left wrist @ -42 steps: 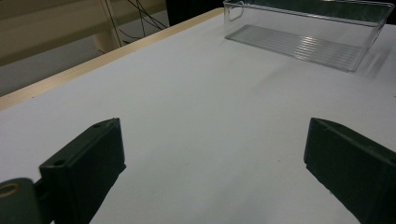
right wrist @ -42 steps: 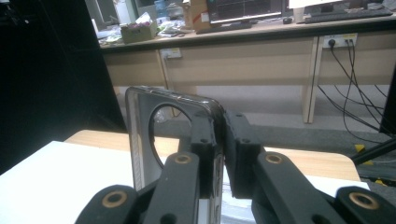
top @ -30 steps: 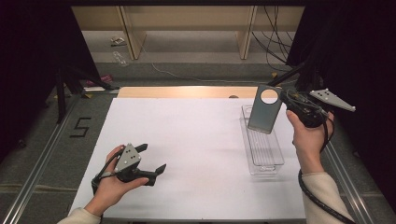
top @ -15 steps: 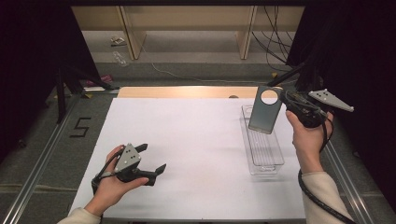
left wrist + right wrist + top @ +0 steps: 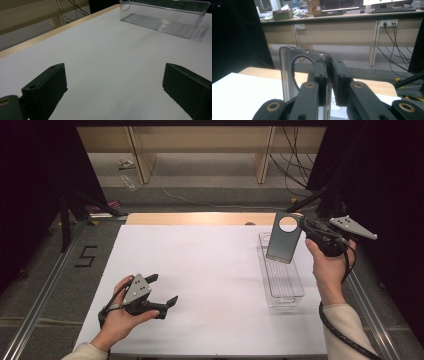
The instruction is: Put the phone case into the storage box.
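on the right side of the white table top (image 5: pixel 210 270), a clear plastic tray (image 5: pixel 280 277) lies lengthwise, long and narrow, ribbed floor, nothing in it; in the left gripper view the same tray (image 5: pixel 165 17) sits well ahead of the jaws, bare inside. above the tray's far end, the right gripper (image 5: pixel 307 231) holds a smoky translucent phone case (image 5: pixel 284 237) upright, its round camera cut-out at the top, clear of the tray. in the right gripper view the jaws are clenched on one long edge of the case (image 5: pixel 294 72), pads pinching its rim near the cut-out, the rest of the case standing to the left of the jaws. left gripper (image 5: pixel 161 292) rests low on the table near the front left, in the person's hand, jaws spread wide with nothing between them, well apart from tray and case.
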Demonstrator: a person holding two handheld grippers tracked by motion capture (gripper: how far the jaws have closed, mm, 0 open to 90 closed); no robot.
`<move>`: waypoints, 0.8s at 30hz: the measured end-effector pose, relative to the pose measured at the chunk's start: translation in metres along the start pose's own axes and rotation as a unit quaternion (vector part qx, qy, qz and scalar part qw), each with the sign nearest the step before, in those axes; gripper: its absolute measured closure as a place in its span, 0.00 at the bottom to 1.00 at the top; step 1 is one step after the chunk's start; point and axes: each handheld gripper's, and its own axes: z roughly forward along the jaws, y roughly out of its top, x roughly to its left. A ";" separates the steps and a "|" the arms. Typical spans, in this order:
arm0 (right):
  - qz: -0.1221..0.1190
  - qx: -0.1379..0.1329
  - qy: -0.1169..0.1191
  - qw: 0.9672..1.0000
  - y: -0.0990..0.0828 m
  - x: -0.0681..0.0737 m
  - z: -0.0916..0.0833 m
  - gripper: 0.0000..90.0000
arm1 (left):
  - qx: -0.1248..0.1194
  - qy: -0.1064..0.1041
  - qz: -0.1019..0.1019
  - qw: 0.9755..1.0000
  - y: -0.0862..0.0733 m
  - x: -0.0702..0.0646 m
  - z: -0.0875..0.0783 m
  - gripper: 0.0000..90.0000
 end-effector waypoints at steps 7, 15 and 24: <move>-0.002 -0.001 -0.002 1.000 0.000 -0.002 0.001 0.93 | 0.001 0.001 0.000 1.000 0.000 0.000 0.000 0.06; -0.005 -0.001 -0.004 1.000 0.001 -0.004 0.003 0.93 | 0.002 0.001 0.000 1.000 -0.001 0.000 0.001 0.06; -0.009 -0.001 -0.002 1.000 0.002 -0.005 0.004 0.93 | 0.002 0.001 0.000 1.000 -0.001 0.001 0.001 0.06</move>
